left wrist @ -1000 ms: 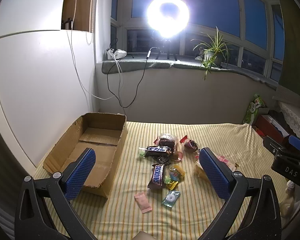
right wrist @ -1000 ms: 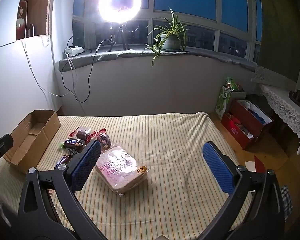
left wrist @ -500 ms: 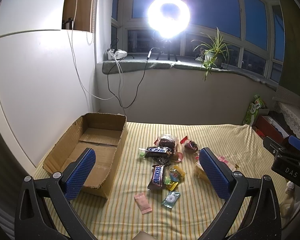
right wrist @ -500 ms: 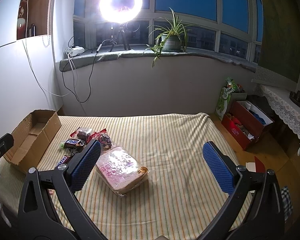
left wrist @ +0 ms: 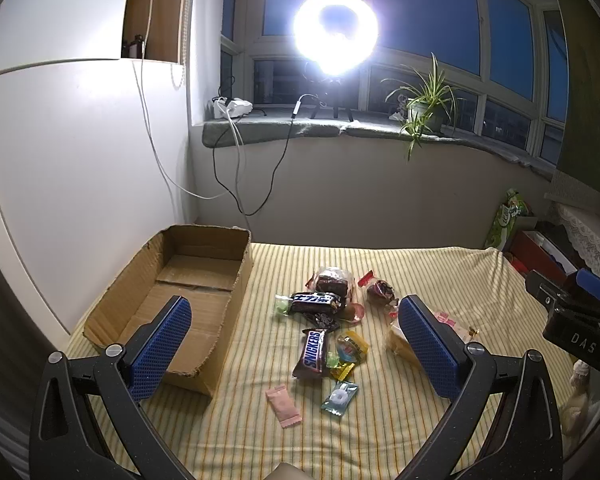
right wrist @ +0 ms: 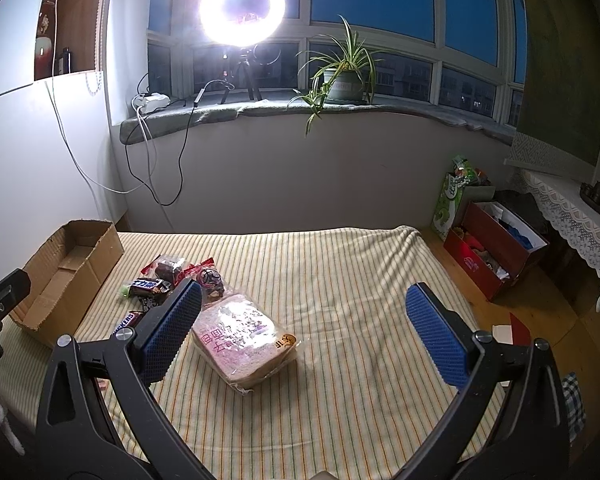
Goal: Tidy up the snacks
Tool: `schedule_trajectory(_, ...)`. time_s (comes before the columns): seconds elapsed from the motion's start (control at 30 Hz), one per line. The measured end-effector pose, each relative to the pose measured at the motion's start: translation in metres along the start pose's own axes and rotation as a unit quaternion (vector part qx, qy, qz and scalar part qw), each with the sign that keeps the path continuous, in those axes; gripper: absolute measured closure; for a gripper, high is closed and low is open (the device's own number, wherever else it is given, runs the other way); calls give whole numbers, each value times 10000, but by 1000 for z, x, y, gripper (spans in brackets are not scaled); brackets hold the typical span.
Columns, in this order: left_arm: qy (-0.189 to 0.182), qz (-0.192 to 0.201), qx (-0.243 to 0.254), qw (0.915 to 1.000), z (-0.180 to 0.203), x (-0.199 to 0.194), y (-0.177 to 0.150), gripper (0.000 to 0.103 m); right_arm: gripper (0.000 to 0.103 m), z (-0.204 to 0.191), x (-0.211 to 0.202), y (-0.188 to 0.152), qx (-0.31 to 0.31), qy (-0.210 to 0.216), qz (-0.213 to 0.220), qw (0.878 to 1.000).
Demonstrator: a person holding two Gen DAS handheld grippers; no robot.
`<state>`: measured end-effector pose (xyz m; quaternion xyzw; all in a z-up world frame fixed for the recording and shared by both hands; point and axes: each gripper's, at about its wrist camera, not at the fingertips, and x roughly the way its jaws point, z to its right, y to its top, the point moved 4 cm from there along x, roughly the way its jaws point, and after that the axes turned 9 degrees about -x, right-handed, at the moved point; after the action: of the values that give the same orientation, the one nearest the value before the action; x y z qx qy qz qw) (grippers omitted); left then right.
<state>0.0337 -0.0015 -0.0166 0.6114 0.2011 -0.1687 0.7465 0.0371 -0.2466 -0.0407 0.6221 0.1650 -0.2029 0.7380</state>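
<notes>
A pile of wrapped snacks lies on the striped bed: a Snickers bar (left wrist: 313,353), a dark chocolate bar (left wrist: 315,302), a pink sachet (left wrist: 283,405) and a green-wrapped sweet (left wrist: 339,398). An open cardboard box (left wrist: 188,280) sits to their left, nothing visible inside. A bagged loaf of sliced bread (right wrist: 244,340) lies right of the pile. My left gripper (left wrist: 296,344) hovers open above the snacks. My right gripper (right wrist: 304,332) is open too, held above the bed with the bread just inside its left finger (right wrist: 168,332). Neither holds anything.
A white wall (left wrist: 80,160) runs along the bed's left side behind the box. A ring light (left wrist: 335,32) and a potted plant (left wrist: 424,108) stand on the sill. Red boxes (right wrist: 496,248) sit on the floor right of the bed. Bare bedspread (right wrist: 360,280) extends to the right.
Both views have shifted only slightly; the bread sits a touch further right in the right wrist view. Both grippers stay open and nothing was picked up.
</notes>
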Motion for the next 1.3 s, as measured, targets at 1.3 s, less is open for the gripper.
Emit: schedule_trajectory(1.3, 44, -151, 49, 9999, 2, 14, -9, 0, 0, 2, 17, -10, -3, 178, -83, 9998)
